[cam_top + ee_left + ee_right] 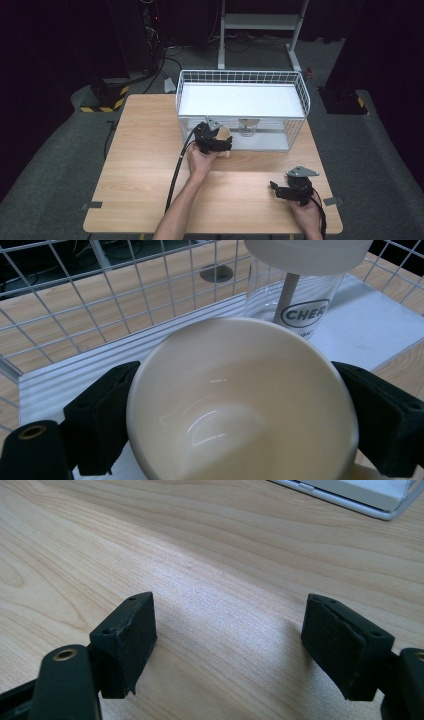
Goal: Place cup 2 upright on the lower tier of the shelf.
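My left gripper is shut on a cream cup at the near wall of the white wire basket. In the left gripper view the black pads press on both sides of the cup, and its mouth is tipped toward the camera. A clear glass with a white lid and a printed label stands just behind it on the basket's white floor. The right gripper stands open low over the table's front right; between its fingers there is bare wood.
The basket sits at the back middle of the wooden table. The glass stands near the basket's front wall. A black cable trails from the left gripper beside the person's forearm. Grey floor, stands and cables lie beyond the table.
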The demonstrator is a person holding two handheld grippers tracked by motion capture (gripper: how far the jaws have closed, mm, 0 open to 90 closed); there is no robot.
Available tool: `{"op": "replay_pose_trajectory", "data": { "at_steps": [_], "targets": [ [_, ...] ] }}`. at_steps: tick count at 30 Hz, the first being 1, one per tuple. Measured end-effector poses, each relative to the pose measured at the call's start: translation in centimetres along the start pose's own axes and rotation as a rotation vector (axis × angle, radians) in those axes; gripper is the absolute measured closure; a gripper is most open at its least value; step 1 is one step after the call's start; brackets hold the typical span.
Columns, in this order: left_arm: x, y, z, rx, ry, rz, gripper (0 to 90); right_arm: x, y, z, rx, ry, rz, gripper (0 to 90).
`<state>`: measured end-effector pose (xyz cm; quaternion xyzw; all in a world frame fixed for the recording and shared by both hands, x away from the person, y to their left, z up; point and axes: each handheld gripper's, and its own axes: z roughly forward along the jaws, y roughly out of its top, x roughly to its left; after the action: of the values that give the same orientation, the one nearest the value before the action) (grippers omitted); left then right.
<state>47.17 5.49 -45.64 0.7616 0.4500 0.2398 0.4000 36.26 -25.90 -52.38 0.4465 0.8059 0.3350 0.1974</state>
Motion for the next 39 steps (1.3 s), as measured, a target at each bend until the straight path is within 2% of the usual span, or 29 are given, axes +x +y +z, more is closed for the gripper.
{"op": "replay_pose_trajectory", "data": {
  "at_steps": [22,30,39],
  "targets": [
    [-0.07,-0.39,0.71,-0.052,0.048,0.037,9.9,0.02,0.0,0.0,0.001,0.0,0.003,22.1],
    [-0.18,-0.37,0.69,-0.051,0.068,0.02,9.6,0.02,0.0,0.0,0.001,0.0,0.003,22.1],
    [-0.13,-0.5,0.68,-0.063,0.067,-0.004,9.5,0.02,-0.01,0.0,0.001,0.0,0.003,22.1]
  ]
}}
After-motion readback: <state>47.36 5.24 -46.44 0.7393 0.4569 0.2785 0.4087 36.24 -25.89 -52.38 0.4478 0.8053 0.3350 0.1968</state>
